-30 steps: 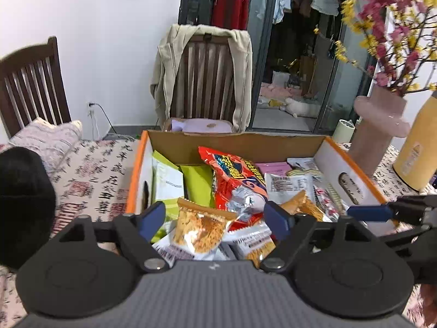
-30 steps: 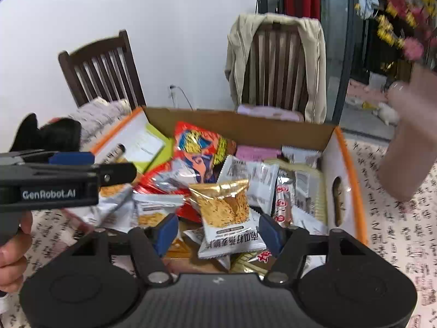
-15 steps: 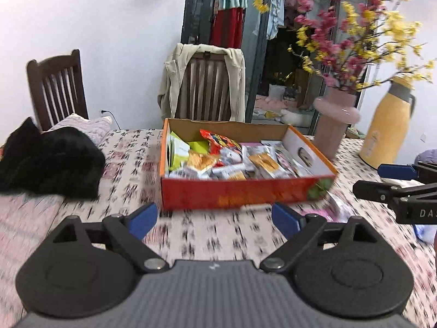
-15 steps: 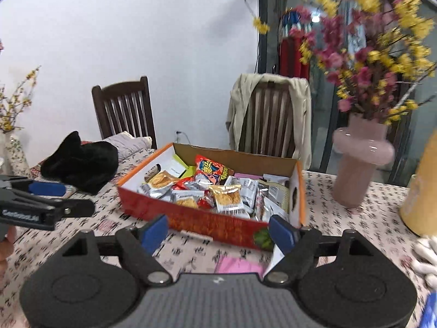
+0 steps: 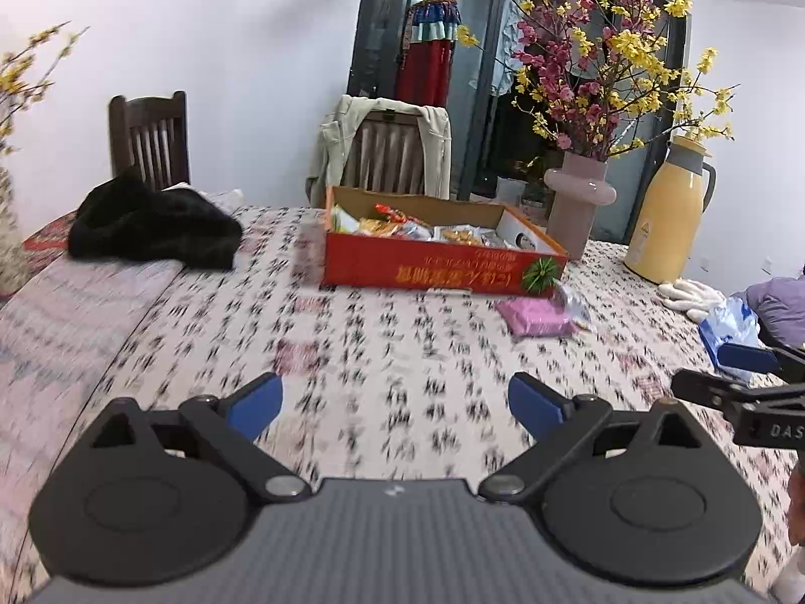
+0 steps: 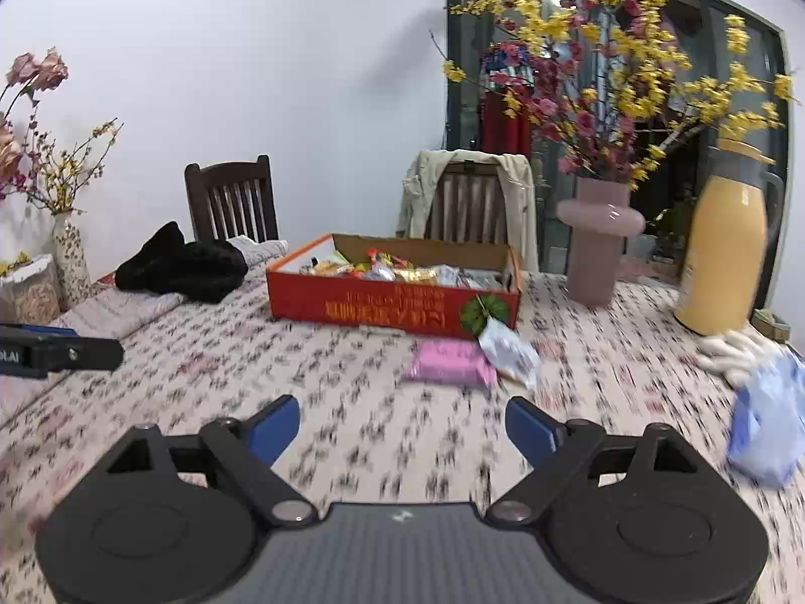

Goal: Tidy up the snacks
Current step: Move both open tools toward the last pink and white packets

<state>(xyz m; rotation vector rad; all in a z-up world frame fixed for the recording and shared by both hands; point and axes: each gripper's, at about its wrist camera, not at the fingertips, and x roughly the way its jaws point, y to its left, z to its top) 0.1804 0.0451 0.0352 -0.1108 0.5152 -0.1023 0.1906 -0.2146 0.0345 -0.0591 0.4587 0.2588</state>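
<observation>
A red cardboard box (image 5: 443,264) (image 6: 392,302) full of several snack packets stands far back on the patterned tablecloth. Just in front of its right corner lie a pink packet (image 5: 536,317) (image 6: 448,365) and a pale crinkled packet (image 6: 508,352). My left gripper (image 5: 395,402) hangs over bare cloth well short of the box, its jaws still opening with nothing between them. My right gripper (image 6: 402,425) is likewise back from the box, jaws opening and empty. Each gripper shows at the other view's edge: the right gripper (image 5: 749,377) and the left gripper (image 6: 60,350).
A black garment (image 5: 151,224) (image 6: 186,264) lies at the left. A pink vase (image 5: 578,201) (image 6: 598,236) of blossoms and a yellow flask (image 5: 664,211) (image 6: 724,251) stand right of the box. White gloves (image 5: 692,292) and a blue bag (image 6: 770,423) lie at the right. Two chairs stand behind the table.
Both grippers have pulled far back from over the box, which now looks small and distant. Their jaws have widened, and the snack packets once between them stay in the box.
</observation>
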